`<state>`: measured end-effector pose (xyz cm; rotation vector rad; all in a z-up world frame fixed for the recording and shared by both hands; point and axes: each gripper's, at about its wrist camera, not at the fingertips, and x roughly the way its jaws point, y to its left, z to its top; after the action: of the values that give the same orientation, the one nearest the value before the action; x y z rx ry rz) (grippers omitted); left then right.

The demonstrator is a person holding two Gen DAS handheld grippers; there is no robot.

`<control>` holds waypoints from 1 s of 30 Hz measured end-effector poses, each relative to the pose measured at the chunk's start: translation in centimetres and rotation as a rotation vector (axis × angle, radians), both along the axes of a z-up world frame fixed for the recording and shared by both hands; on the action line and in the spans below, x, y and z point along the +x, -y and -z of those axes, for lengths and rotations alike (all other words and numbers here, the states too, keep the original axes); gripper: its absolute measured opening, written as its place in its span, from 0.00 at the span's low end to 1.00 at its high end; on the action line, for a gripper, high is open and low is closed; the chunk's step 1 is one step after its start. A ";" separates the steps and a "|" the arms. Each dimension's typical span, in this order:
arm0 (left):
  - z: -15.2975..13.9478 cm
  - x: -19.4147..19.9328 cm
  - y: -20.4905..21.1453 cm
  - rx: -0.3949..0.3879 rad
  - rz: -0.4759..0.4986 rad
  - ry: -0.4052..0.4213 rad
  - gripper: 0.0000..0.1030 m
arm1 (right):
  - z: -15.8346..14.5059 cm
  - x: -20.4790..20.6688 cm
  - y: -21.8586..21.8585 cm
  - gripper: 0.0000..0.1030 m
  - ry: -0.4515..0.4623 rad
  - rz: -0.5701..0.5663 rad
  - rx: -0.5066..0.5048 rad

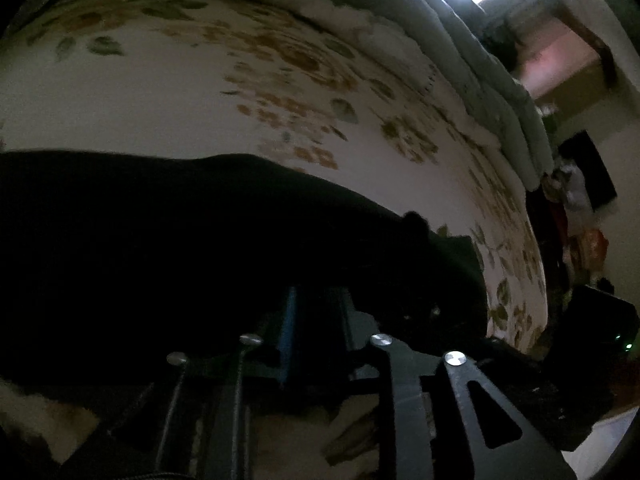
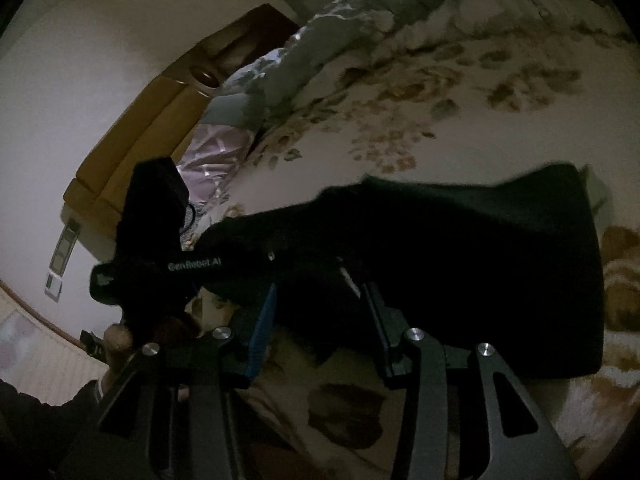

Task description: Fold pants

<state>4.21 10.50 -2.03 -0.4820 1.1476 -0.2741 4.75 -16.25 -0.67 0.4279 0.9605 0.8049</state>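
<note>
Black pants (image 1: 160, 240) lie spread across a floral bedsheet (image 1: 200, 100). My left gripper (image 1: 318, 296) points down at the cloth near its right end, fingers a narrow gap apart. The dark hides whether cloth sits in that gap. In the right wrist view the same pants (image 2: 480, 260) stretch to the right. My right gripper (image 2: 320, 292) stands open over their near edge, and the pads do not press on the cloth. The left gripper's black body (image 2: 192, 266) reaches onto the pants from the left, held by a person's hand (image 2: 118, 340).
A grey-green quilt (image 1: 500, 80) is bunched along the bed's far side. A yellow-brown headboard (image 2: 132, 148) and a lilac pillow (image 2: 216, 152) stand at the bed's end. A dark box with green lights (image 1: 600, 320) sits beside the bed.
</note>
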 end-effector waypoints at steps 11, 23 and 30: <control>-1.0 -4.5 -5.9 -0.017 -0.205 -0.005 0.39 | -2.4 1.6 -3.5 0.47 0.051 -0.067 -0.009; -1.4 -9.6 -13.0 0.003 -0.462 -0.031 0.49 | -3.0 3.8 -9.0 0.48 0.071 -0.183 -0.058; -0.3 -11.8 -16.5 -0.028 -0.587 -0.069 0.49 | -3.2 4.8 -12.1 0.48 0.080 -0.251 -0.074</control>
<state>-7.56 27.01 -1.73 -0.8317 1.0202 0.2381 9.55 -4.11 2.56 0.2109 0.9780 1.0023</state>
